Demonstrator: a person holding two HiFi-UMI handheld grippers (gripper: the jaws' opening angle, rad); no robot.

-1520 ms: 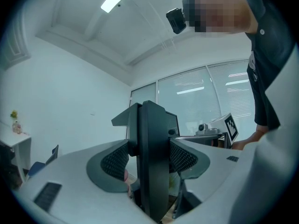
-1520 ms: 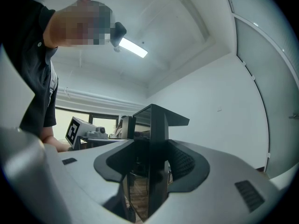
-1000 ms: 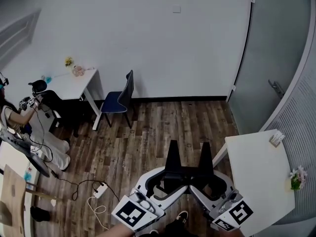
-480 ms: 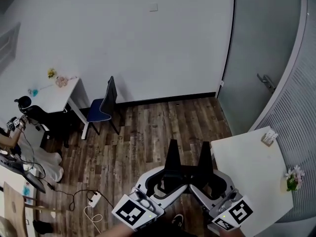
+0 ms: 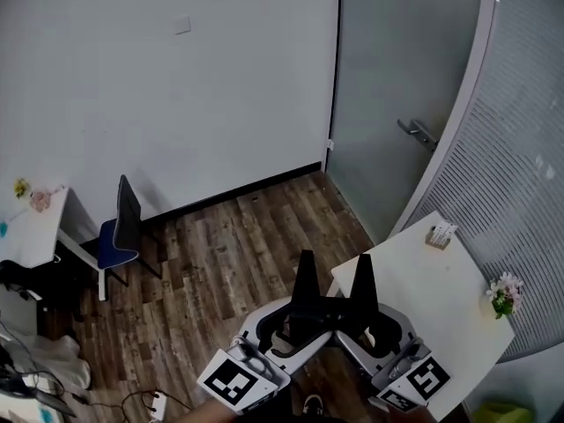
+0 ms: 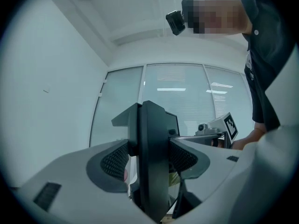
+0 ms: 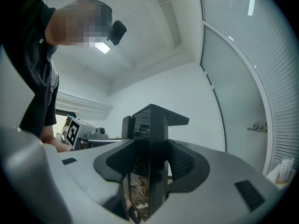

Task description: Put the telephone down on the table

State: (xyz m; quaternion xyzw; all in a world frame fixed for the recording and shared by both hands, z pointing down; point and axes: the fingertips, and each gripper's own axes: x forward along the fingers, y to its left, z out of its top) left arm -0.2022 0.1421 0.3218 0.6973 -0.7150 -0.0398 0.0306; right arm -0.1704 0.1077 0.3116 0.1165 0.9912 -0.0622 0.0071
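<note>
No telephone shows in any view. In the head view my left gripper [image 5: 306,270] and right gripper [image 5: 365,271] are held side by side low in the frame, both pointing forward, above the wooden floor. The near corner of a white table [image 5: 414,300] lies just right of the right gripper. Each pair of black jaws stands pressed together with nothing between them. In the left gripper view the left gripper [image 6: 150,125] points up at a glass wall. In the right gripper view the right gripper [image 7: 150,122] points at a white wall and ceiling.
On the white table's far corner stands a small holder [image 5: 438,234], and a little flower pot [image 5: 502,294] sits at its right edge. A grey door with a handle [image 5: 416,132] is ahead. A blue chair [image 5: 118,233] and another white desk [image 5: 28,233] stand far left.
The head view has swung to the right: chair and far desk slid left, the door and the white table came toward the middle. Both grippers keep their place and stay shut.
</note>
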